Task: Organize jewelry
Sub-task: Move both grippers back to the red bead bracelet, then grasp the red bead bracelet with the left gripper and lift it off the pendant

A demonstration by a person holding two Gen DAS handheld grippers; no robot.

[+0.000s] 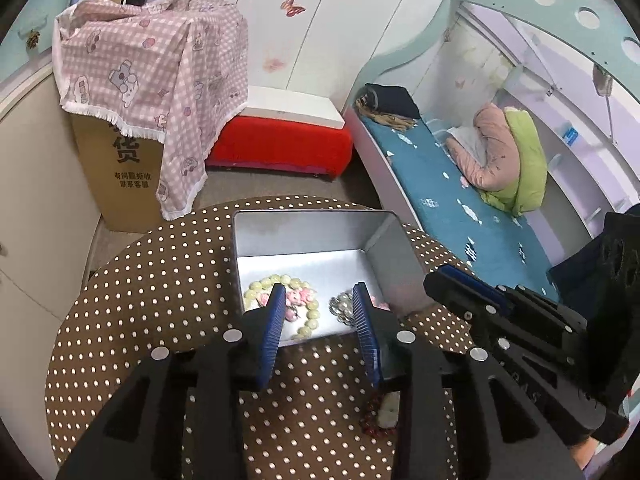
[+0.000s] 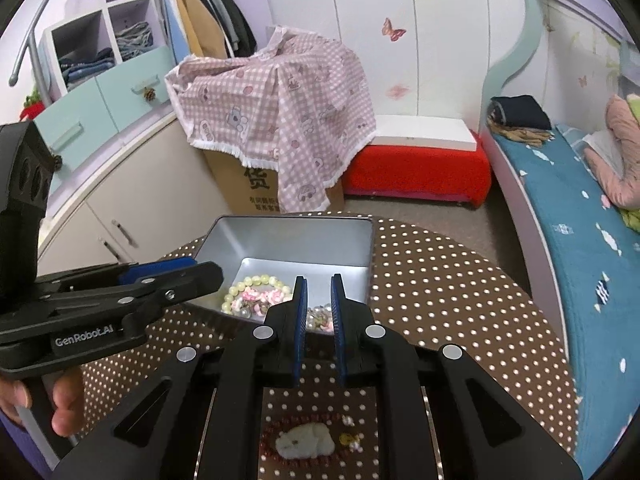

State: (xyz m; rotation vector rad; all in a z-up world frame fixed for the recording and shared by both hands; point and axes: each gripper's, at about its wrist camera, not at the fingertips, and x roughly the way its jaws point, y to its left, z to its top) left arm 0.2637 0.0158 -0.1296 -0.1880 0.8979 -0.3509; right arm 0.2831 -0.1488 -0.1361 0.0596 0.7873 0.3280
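An open silver tin [image 1: 312, 226] [image 2: 288, 240] stands on the round table with a brown dotted cloth [image 1: 160, 300]. Inside lie a pale green bead bracelet [image 1: 276, 280] [image 2: 256, 281], a pink flower piece [image 1: 300, 298] and a silvery pearl piece [image 1: 340, 308]. My left gripper [image 1: 319, 291] hovers over the tin's near edge, open, nothing between its fingers. My right gripper [image 2: 319, 283] is beside it, its jaws a narrow gap apart and empty. A dark red bead bracelet with a white stone [image 2: 306, 442] [image 1: 386, 416] lies on the cloth under the right gripper.
Beyond the table stand a cardboard box under a pink checked cloth [image 1: 160, 68], a red bench [image 1: 280, 144] and a bed with a blue sheet [image 1: 460, 200] on the right. A cream cabinet [image 2: 132, 200] is on the left. A hand [image 2: 64, 404] holds the left gripper.
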